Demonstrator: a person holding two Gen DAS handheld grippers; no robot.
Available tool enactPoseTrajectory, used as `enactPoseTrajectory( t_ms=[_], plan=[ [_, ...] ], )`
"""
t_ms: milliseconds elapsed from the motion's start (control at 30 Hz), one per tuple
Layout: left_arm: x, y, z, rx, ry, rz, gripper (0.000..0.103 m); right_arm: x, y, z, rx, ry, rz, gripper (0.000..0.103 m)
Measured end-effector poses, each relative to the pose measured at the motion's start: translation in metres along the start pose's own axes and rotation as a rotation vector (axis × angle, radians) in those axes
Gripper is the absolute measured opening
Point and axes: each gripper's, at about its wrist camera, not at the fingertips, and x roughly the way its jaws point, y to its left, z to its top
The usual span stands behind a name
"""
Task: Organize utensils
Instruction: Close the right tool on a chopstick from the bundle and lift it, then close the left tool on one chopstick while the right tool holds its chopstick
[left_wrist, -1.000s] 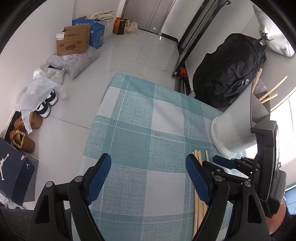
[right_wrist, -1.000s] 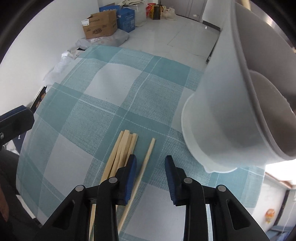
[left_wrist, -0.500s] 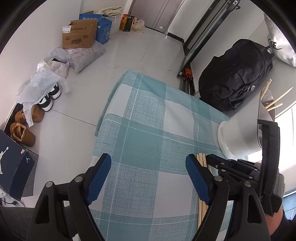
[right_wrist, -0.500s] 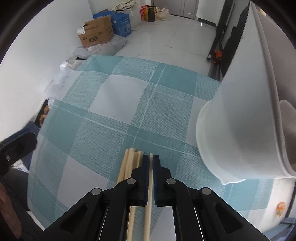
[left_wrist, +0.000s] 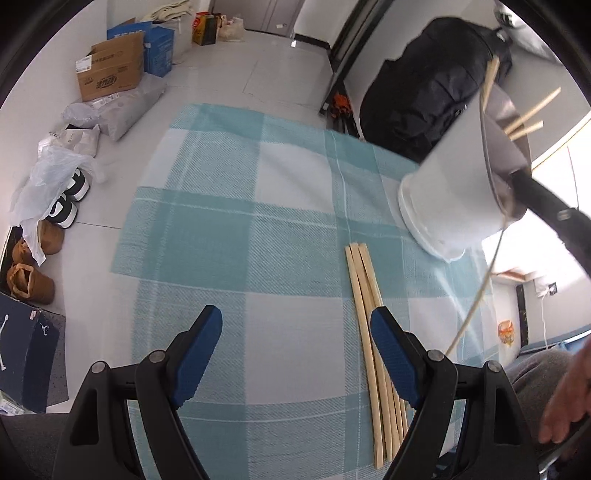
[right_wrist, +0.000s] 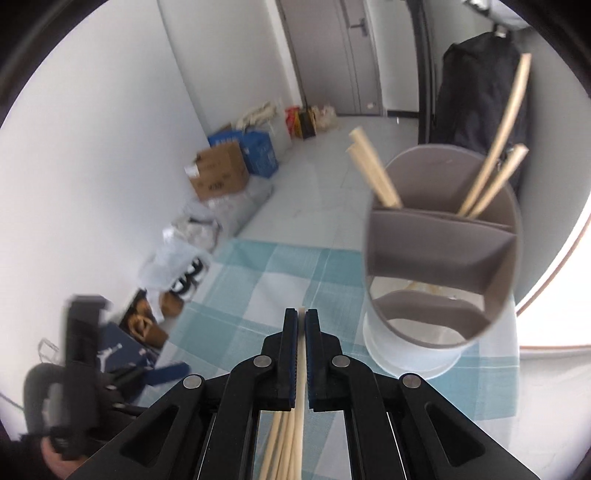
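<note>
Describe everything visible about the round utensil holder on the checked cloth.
The utensil holder is a round tub, white outside and grey-brown inside, apparently plastic. Inner walls split it into compartments. It stands upright on the teal checked cloth, beside the loose chopsticks lying there without touching them. Four chopsticks lean out of its far compartment; the nearer compartments look empty. No claw touches it.
</note>
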Motion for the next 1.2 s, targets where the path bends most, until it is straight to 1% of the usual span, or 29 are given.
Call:
enactPoseTrajectory(
  t_ms=[33, 67, 200, 300, 367, 433, 467, 500, 633, 700, 767, 800, 867, 1000, 1200],
  plan=[
    [0.003, -0.004, -0.001, 0.006, 0.011, 0.001, 0.079, 0.0, 0.002, 0.0, 0.009, -0.01, 0.002, 0.003],
    [0.007, -0.008, -0.002, 0.015, 0.025, 0.005, 0.079, -0.009, -0.005, -0.004, 0.03, -0.026, 0.02, 0.003],
    [0.017, -0.02, -0.006, 0.054, 0.071, 0.065, 0.079, -0.023, -0.017, -0.011, 0.072, -0.06, 0.037, 0.003],
    [0.018, -0.026, -0.006, 0.061, 0.072, 0.098, 0.079, -0.036, -0.033, -0.018, 0.112, -0.083, 0.043, 0.003],
    [0.019, -0.031, -0.008, 0.083, 0.068, 0.145, 0.079, -0.041, -0.043, -0.022, 0.132, -0.091, 0.047, 0.003],
    [0.023, -0.04, -0.013, 0.13, 0.064, 0.21, 0.08, -0.048, -0.05, -0.023, 0.13, -0.102, 0.043, 0.003],
    [0.024, -0.045, -0.015, 0.159, 0.054, 0.237, 0.083, -0.051, -0.052, -0.024, 0.125, -0.108, 0.042, 0.003],
    [0.024, -0.047, -0.017, 0.164, 0.041, 0.255, 0.084, -0.056, -0.056, -0.028, 0.121, -0.113, 0.04, 0.003],
    [0.024, -0.039, -0.017, 0.107, 0.052, 0.246, 0.085, -0.065, -0.064, -0.03, 0.126, -0.139, 0.059, 0.003],
    [0.023, -0.039, -0.016, 0.106, 0.056, 0.256, 0.086, -0.067, -0.069, -0.032, 0.134, -0.151, 0.065, 0.003],
    [0.022, -0.036, -0.015, 0.093, 0.059, 0.285, 0.085, -0.068, -0.074, -0.034, 0.138, -0.159, 0.067, 0.003],
    [0.024, -0.033, -0.014, 0.087, 0.076, 0.308, 0.086, -0.069, -0.077, -0.036, 0.144, -0.163, 0.069, 0.003],
    [0.029, -0.032, -0.009, 0.084, 0.064, 0.309, 0.086, -0.069, -0.083, -0.036, 0.163, -0.163, 0.078, 0.003],
    [0.034, -0.034, -0.005, 0.084, 0.074, 0.313, 0.086, -0.072, -0.092, -0.036, 0.203, -0.165, 0.089, 0.003],
    [0.041, -0.031, 0.015, 0.087, 0.079, 0.307, 0.084, -0.074, -0.093, -0.037, 0.199, -0.179, 0.101, 0.003]
  ],
)
